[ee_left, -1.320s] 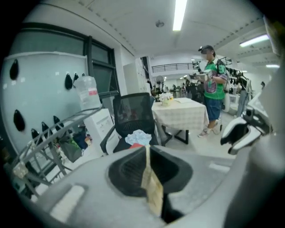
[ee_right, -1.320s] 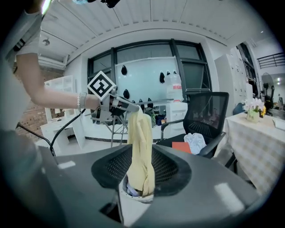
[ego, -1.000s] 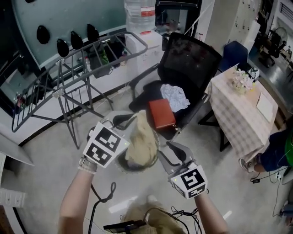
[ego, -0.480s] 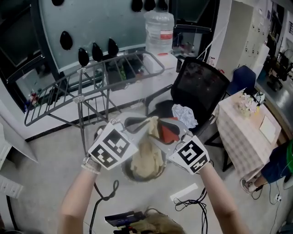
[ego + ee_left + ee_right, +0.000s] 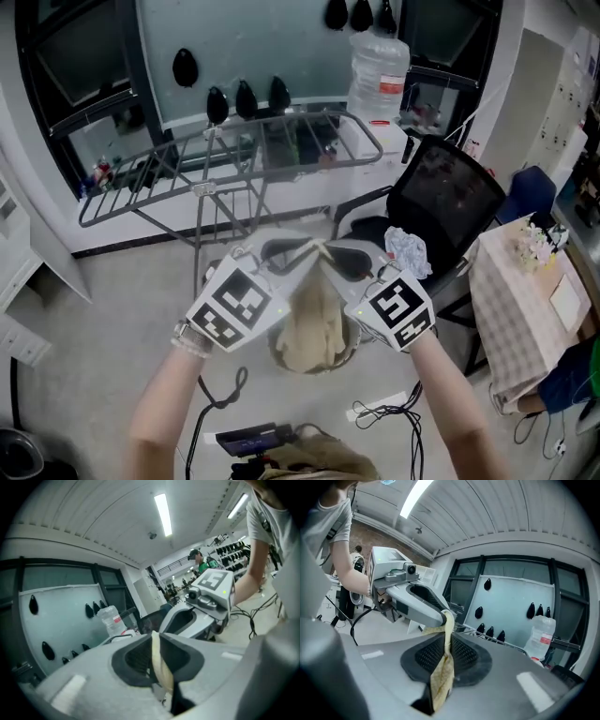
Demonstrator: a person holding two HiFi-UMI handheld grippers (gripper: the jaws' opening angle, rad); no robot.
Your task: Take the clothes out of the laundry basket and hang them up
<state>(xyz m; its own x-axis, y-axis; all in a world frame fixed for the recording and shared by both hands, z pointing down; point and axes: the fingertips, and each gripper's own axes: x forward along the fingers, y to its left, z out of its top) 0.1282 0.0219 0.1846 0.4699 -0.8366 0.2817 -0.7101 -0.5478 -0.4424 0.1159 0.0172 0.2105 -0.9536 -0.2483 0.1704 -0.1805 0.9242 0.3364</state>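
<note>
Above the laundry basket (image 5: 353,347), the tan cloth (image 5: 314,314) has been lifted higher. Its top is pinched by the left gripper (image 5: 158,656), and the right gripper (image 5: 446,651) has just been closed on it too, so it can be hung on the rack (image 5: 234,155).

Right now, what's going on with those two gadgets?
A person holds a gripper in each hand. The left gripper and the right gripper both pinch the top of one beige cloth, which hangs over the laundry basket; the right one's jaws have just closed on it. The drying rack stands ahead.
</note>
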